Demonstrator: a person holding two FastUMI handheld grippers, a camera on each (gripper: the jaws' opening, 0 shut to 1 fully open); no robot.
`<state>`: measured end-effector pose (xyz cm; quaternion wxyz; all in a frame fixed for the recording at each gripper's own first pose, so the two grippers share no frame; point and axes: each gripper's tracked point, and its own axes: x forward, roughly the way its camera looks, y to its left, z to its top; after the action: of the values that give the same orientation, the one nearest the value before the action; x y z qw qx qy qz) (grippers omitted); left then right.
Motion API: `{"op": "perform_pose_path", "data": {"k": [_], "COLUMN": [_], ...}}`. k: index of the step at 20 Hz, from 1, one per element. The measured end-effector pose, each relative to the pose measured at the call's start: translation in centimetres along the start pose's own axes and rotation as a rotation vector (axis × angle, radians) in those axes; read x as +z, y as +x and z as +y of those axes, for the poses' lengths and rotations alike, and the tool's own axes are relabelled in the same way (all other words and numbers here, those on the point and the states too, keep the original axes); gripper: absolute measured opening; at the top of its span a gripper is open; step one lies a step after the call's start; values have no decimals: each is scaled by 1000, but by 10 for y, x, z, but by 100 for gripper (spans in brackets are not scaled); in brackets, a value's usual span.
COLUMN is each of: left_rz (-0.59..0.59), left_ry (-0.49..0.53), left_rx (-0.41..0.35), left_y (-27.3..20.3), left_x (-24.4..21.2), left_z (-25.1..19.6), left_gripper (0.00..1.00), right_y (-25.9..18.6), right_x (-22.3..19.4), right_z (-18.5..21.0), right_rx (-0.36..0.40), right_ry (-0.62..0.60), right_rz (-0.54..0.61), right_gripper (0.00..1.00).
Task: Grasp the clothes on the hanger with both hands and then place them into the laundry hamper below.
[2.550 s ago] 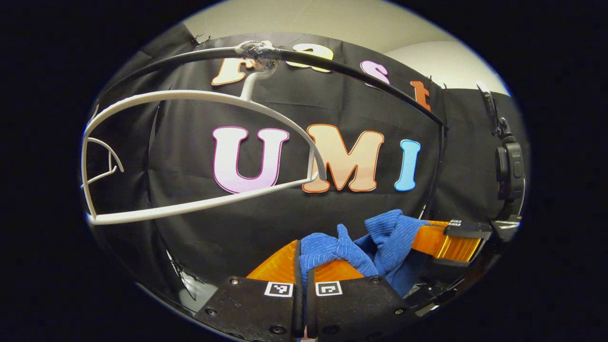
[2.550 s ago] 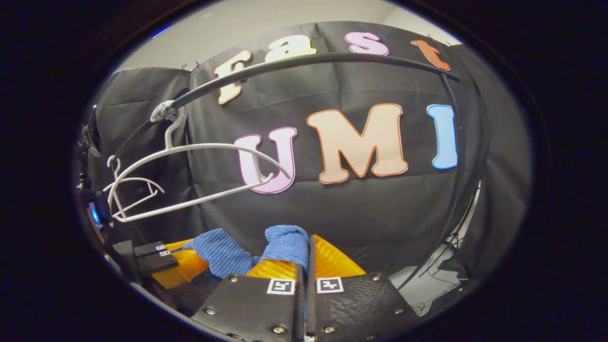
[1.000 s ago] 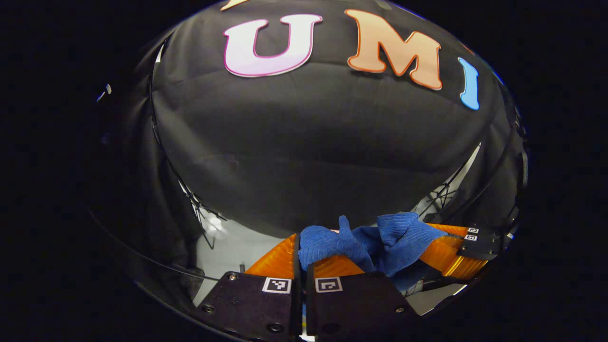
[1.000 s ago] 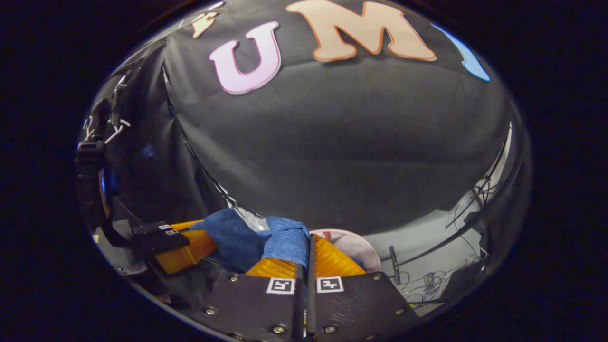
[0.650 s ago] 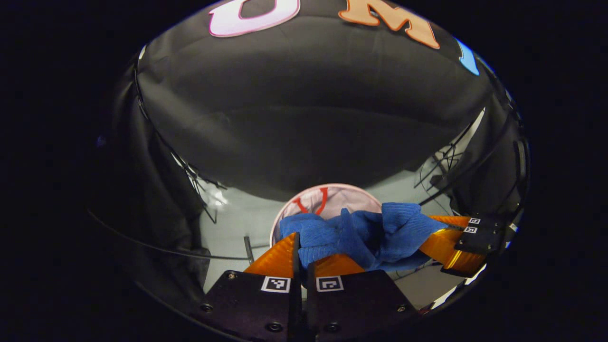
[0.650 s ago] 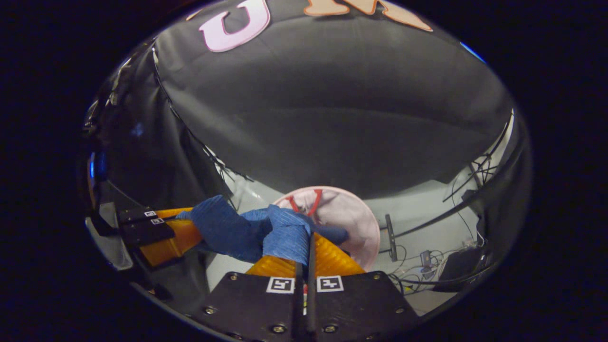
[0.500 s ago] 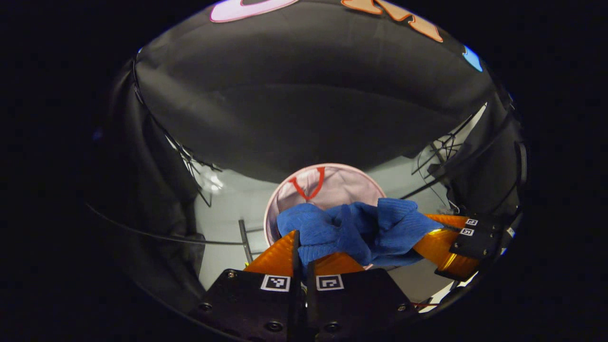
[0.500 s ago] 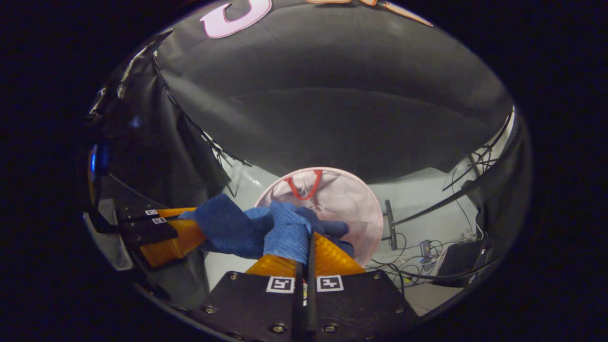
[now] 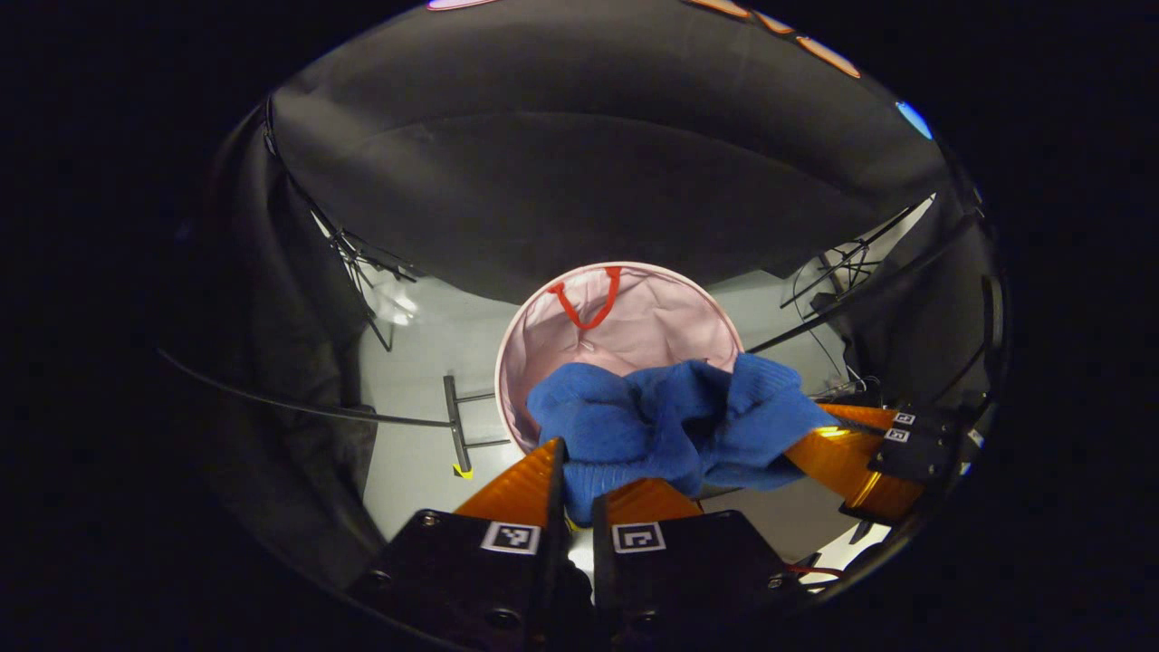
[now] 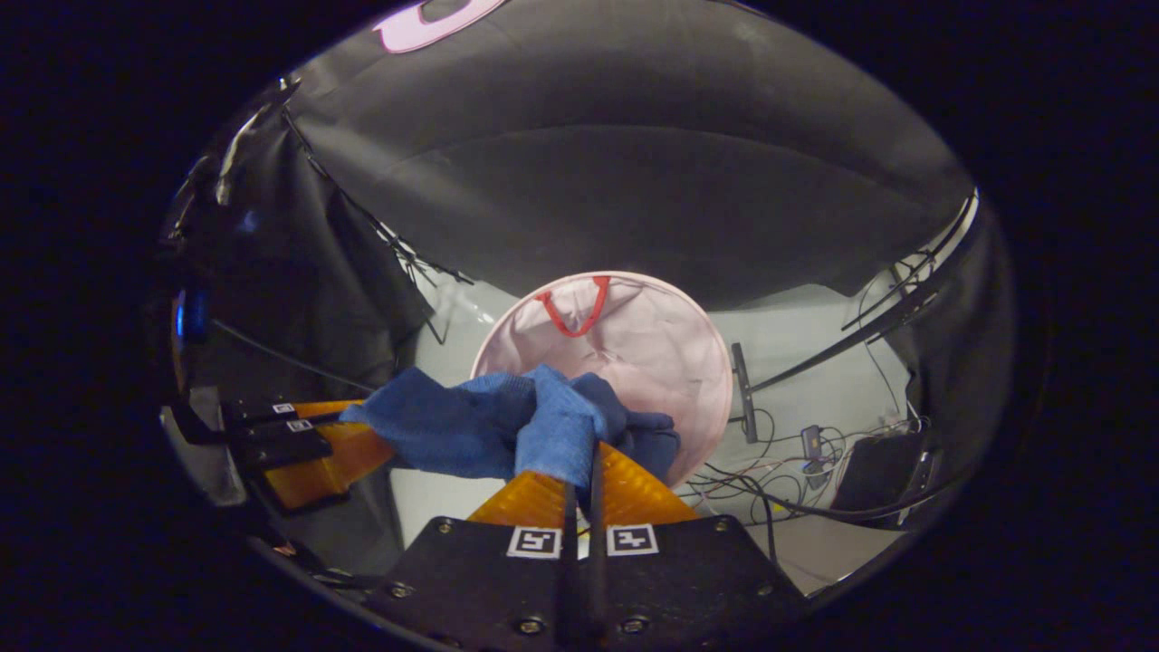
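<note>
The pink laundry hamper stands open on the pale floor, a red handle at its far rim. Above it hangs the bunched blue garment, stretched between the left gripper and right gripper, each clenched on one end.

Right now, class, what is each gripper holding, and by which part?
Both hold the blue garment. The left gripper pinches one bunched end of it, the right gripper the other, so it hangs between them above the pink hamper.
</note>
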<state>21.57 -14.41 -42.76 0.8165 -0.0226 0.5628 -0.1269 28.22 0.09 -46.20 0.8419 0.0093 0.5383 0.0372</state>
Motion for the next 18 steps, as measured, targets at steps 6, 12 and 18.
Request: {"op": "perform_pose_path", "data": {"k": [6, 12, 18], "left_rz": [-77, -178, -235], "left_ry": [21, 53, 37], "left_rx": [-3, 6, -9], "left_y": [-26, -62, -95], "left_x": [18, 18, 3], "left_z": [-4, 6, 13], "left_gripper": [43, 100, 99], "right_y": [-36, -65, -99], "right_x": [19, 16, 2], "right_z": [6, 13, 35], "right_rx": [7, -17, -2], "right_ry": [8, 14, 18], "right_rz": [-75, -153, -219], "right_gripper": [4, 10, 66]}}
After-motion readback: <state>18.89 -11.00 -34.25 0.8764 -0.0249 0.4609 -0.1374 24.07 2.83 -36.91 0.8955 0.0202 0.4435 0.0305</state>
